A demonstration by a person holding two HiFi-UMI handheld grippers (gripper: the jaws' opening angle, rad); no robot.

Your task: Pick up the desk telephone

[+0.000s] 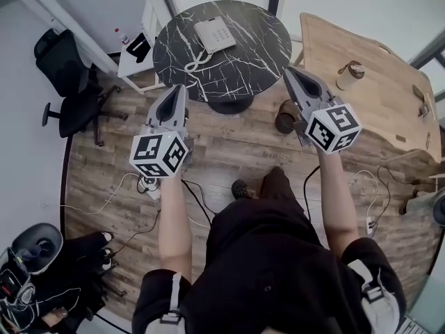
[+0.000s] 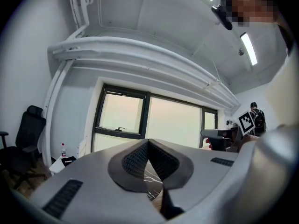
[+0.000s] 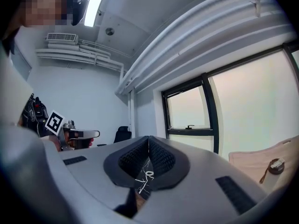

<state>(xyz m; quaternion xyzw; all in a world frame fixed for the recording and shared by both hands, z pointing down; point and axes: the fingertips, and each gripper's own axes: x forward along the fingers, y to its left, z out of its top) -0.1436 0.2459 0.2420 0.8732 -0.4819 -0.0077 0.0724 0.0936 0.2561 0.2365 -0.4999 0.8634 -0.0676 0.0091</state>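
The left gripper [image 1: 181, 89] and right gripper [image 1: 287, 71] are held level, each with jaws pressed together, empty — the desk telephone [image 1: 215, 34] sits ahead on the round marble worktop [image 1: 261, 58], apart from both.

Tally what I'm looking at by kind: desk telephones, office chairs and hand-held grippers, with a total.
Desk telephone: 1
Office chair: 1
Hand-held grippers: 2 (left hand-held gripper, right hand-held gripper)
Total: 4
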